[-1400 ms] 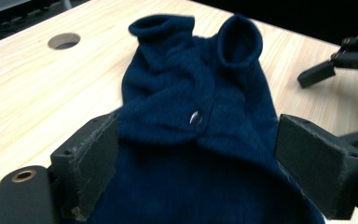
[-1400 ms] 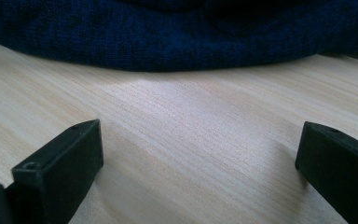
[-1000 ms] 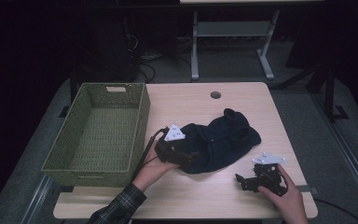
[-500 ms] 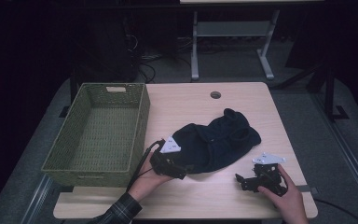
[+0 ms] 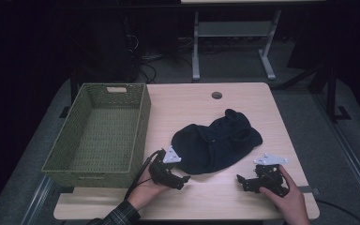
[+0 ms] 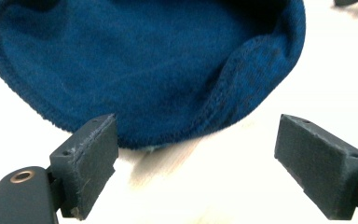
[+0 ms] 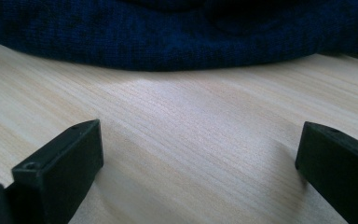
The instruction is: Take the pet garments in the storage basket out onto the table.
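Dark room all around, cables and a metal stand (image 5: 234, 42) along the top of the high view, and below it my pale wooden tabletop (image 5: 187, 105) lit up nicely. At left of the frame sits the green woven basket (image 5: 101, 129), its near corner just beside my left hand.

Centre frame, slightly right, lies the dark blue garment (image 5: 215, 140), crumpled in a loose heap on the wood, one bump of fabric poking toward the upper part of the pile. Above it, near the far edge, I see the round cable hole (image 5: 216, 95).

My left hand-held gripper (image 5: 180, 179) is low at the bottom centre-left, pointing toward the right of the frame, just beside the garment's near-left edge. In the left gripper view (image 6: 193, 158) both jaws stand wide apart with bare wood between them; the stitched hem of the garment (image 6: 168, 70) curves down right in front, its lowest edge just beyond the left jaw's tip. Nothing is pinched.

My right hand-held gripper (image 5: 240, 180) is at the bottom right, hand wrapped around it, nose pointing left toward the cloth, a little apart from it. In the right gripper view (image 7: 200, 154) the jaws are spread wide too, with wood grain between them and the garment (image 7: 177, 32) stretched across the top of the frame, clear of both pads.
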Available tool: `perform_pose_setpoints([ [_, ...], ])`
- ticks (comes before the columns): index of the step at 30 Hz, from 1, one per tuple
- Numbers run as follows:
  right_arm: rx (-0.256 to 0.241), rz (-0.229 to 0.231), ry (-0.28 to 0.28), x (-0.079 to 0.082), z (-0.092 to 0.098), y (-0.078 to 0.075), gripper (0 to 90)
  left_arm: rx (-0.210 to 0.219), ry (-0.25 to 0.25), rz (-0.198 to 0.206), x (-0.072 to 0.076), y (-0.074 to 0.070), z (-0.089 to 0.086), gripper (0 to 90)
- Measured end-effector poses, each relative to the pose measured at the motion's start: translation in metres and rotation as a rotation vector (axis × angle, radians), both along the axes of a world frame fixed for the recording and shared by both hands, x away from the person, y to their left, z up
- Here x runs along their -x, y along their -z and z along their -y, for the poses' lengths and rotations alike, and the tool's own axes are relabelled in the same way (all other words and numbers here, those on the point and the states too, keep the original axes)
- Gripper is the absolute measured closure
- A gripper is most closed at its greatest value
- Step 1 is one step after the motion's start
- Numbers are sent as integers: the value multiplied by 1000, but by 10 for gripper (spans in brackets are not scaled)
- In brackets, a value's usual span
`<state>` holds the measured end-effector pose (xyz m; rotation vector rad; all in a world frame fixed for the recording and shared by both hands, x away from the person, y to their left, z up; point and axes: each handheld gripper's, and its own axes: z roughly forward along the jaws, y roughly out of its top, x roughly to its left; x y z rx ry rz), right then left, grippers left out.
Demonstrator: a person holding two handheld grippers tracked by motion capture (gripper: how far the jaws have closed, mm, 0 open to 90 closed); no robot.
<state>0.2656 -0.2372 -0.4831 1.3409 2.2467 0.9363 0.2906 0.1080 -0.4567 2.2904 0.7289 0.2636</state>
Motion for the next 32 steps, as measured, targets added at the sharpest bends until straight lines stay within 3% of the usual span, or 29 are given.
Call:
perform_pose_setpoints([
  [12,0,0,0,0,0,0,5,-70,-22,5,4,11,0,129],
  [16,0,0,1,0,0,0,5,-42,-34,-4,4,14,-3,128],
  [22,0,0,1,0,0,0,5,30,-25,40,7,21,-10,127],
  [32,-3,-2,3,1,0,0,5,30,-24,39,7,21,-10,127],
])
